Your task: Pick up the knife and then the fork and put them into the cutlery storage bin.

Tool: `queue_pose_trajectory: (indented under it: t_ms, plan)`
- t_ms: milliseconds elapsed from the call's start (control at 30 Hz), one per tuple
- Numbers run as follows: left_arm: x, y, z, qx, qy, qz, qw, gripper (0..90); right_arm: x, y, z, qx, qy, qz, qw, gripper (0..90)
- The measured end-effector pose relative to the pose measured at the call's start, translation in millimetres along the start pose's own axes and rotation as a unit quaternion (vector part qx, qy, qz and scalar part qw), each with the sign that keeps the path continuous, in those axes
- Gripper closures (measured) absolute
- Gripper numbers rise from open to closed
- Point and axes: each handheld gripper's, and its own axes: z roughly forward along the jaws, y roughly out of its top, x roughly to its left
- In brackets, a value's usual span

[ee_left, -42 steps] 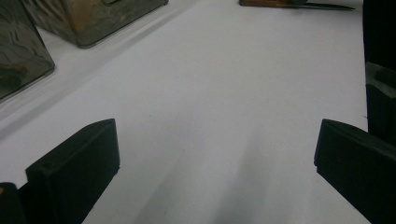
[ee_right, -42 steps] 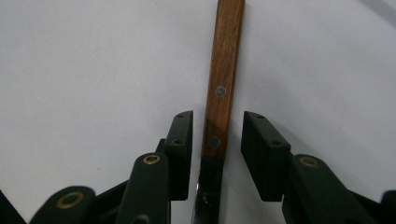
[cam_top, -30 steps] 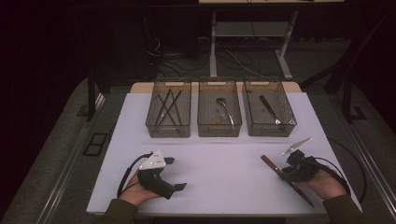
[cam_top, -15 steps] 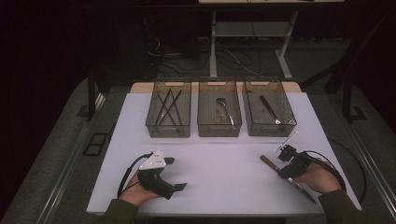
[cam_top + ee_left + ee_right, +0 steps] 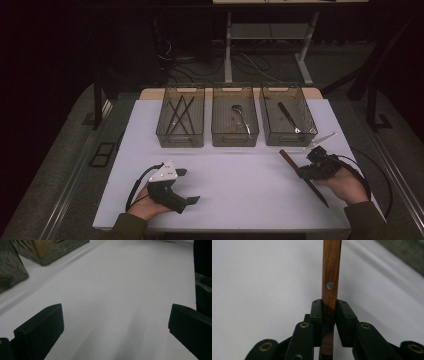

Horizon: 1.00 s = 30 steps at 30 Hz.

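- My right gripper [image 5: 306,169] is clamped on a knife [image 5: 331,277] by its wooden handle, at the near right of the surface [image 5: 240,195]; its jaws have just been closing on it.
- The handle points far-left and the dark blade runs back toward my right hand [image 5: 342,184], so the knife sits slantwise.
- The far right bin [image 5: 287,117] already holds a knife, so I judge that is the goal.
- To do it well: lift it clear of the surface, carry it level over the rim, then lower it lengthwise along the bin.
- My left gripper [image 5: 187,186] rests wide and empty at the near left.
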Motion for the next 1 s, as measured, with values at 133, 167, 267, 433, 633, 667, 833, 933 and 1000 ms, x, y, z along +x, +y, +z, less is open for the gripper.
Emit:
queue_pose_trajectory:
  t_ms: [133, 167, 267, 433, 633, 667, 833, 933, 1000]
  plan:
    - [-0.2, 0.1, 0.1, -0.001, 0.000, 0.000, 1.0000, 0.0, -6.6, 0.8, -6.4, -0.048, 0.007, 0.017, 0.9987, 76.5]
    - [-0.1, 0.1, 0.0, 0.000, 0.000, 0.000, 1.0000, 0.0, -8.4, 0.9, -7.9, -0.060, 0.008, 0.020, 0.9979, 76.5]
    - [0.0, 0.1, 0.0, 0.000, 0.000, 0.000, 1.0000, 0.0, -13.1, 0.9, -13.8, -0.093, 0.008, 0.036, 0.9950, 76.5]
    - [0.5, -0.2, 0.1, -0.001, 0.000, -0.002, 1.0000, 0.0, -21.6, 1.5, -21.1, -0.149, 0.010, 0.052, 0.9874, 76.5]
    - [0.6, -0.3, -0.1, -0.002, 0.000, -0.003, 1.0000, 0.0, -28.0, 1.9, -29.0, -0.201, 0.004, 0.064, 0.9775, 76.5]
    - [0.6, -0.3, -0.1, -0.002, 0.000, -0.004, 1.0000, 0.0, -28.9, 2.2, -30.3, -0.210, -0.001, 0.068, 0.9753, 76.5]
    - [0.6, -0.3, 0.0, -0.003, 0.000, -0.004, 1.0000, 0.0, -34.0, 4.4, -36.2, -0.246, -0.014, 0.077, 0.9661, 76.6]
    - [0.7, -0.2, -0.2, -0.003, 0.000, -0.005, 1.0000, 0.0, -38.0, 5.7, -38.6, -0.263, -0.013, 0.088, 0.9608, 76.6]
    - [0.7, -0.2, -0.3, -0.003, 0.000, -0.005, 1.0000, 0.0, -41.0, 7.0, -41.2, -0.270, -0.009, 0.095, 0.9580, 76.6]
